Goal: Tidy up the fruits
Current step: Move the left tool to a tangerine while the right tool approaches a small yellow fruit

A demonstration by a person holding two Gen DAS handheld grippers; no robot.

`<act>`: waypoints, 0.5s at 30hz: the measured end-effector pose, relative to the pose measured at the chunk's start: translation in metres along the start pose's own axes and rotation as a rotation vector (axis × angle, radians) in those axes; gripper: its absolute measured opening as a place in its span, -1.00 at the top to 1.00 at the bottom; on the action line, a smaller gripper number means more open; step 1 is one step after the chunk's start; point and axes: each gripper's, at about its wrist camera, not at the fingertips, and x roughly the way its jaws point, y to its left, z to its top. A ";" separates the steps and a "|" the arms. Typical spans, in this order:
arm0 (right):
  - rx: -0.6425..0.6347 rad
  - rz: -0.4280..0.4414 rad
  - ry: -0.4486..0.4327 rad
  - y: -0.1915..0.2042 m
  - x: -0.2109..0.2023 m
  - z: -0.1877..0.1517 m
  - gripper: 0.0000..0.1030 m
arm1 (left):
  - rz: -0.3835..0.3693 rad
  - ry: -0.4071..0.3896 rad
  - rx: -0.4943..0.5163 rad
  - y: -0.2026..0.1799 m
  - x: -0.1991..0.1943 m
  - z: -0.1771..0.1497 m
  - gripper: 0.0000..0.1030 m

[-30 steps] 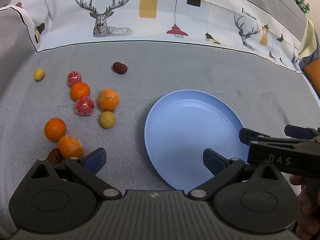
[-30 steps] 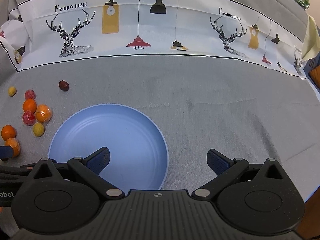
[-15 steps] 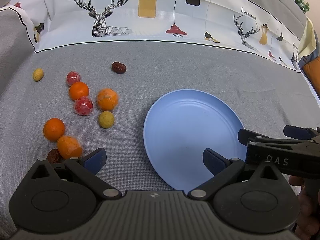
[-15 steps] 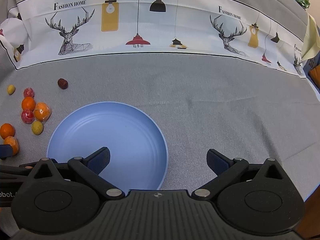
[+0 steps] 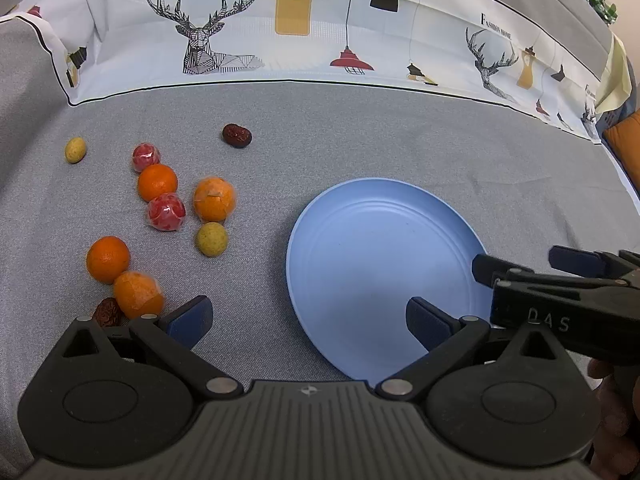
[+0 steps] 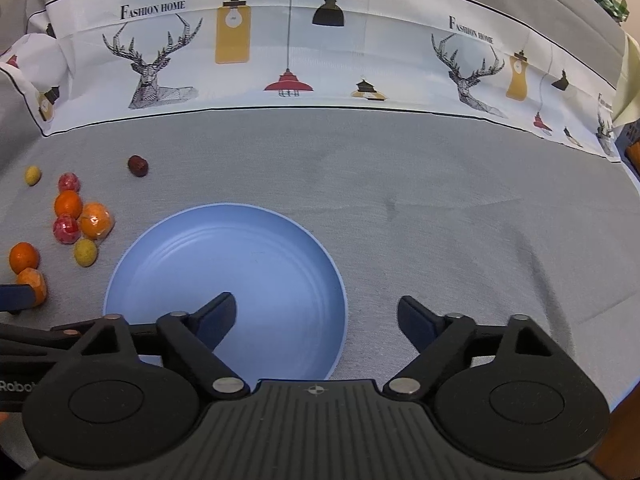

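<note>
An empty blue plate [image 5: 384, 248] lies on the grey cloth; it also shows in the right wrist view [image 6: 224, 256]. Left of it lie several loose fruits: oranges [image 5: 214, 204], [image 5: 157, 182], [image 5: 108, 259], [image 5: 138, 295], red wrapped balls [image 5: 166, 212], [image 5: 146, 157], yellow balls [image 5: 211, 239], [image 5: 75, 150] and dark red dates [image 5: 237, 135], [image 5: 107, 312]. My left gripper [image 5: 308, 318] is open and empty, spanning the plate's near left rim. My right gripper [image 6: 318, 318] is open and empty over the plate's near right rim; it also shows in the left wrist view [image 5: 532, 266].
A white printed cloth [image 5: 320, 32] with deer and lamps rises behind the grey surface. The fruit cluster also shows at the left in the right wrist view [image 6: 94, 220]. An orange cushion [image 5: 624, 148] sits at the far right edge.
Both views have shifted only slightly; the scene sits a little lower in the right wrist view. No fruit has moved. Both grippers stay open.
</note>
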 end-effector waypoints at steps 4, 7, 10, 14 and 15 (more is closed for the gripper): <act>0.008 0.052 -0.043 0.005 -0.009 0.004 0.06 | 0.004 -0.044 -0.012 0.007 -0.010 0.000 -0.99; 0.016 0.096 -0.092 0.009 -0.017 0.007 0.30 | -0.019 -0.084 -0.033 0.019 -0.025 0.002 -0.85; 0.025 0.150 -0.139 0.015 -0.025 0.011 0.35 | -0.017 -0.100 -0.035 0.037 -0.042 0.014 0.21; 0.024 0.252 -0.199 0.026 -0.037 0.012 0.34 | -0.024 -0.173 -0.035 0.078 -0.070 0.040 0.81; 0.019 0.279 -0.212 0.030 -0.039 0.012 0.34 | -0.016 -0.177 -0.043 0.090 -0.074 0.045 0.81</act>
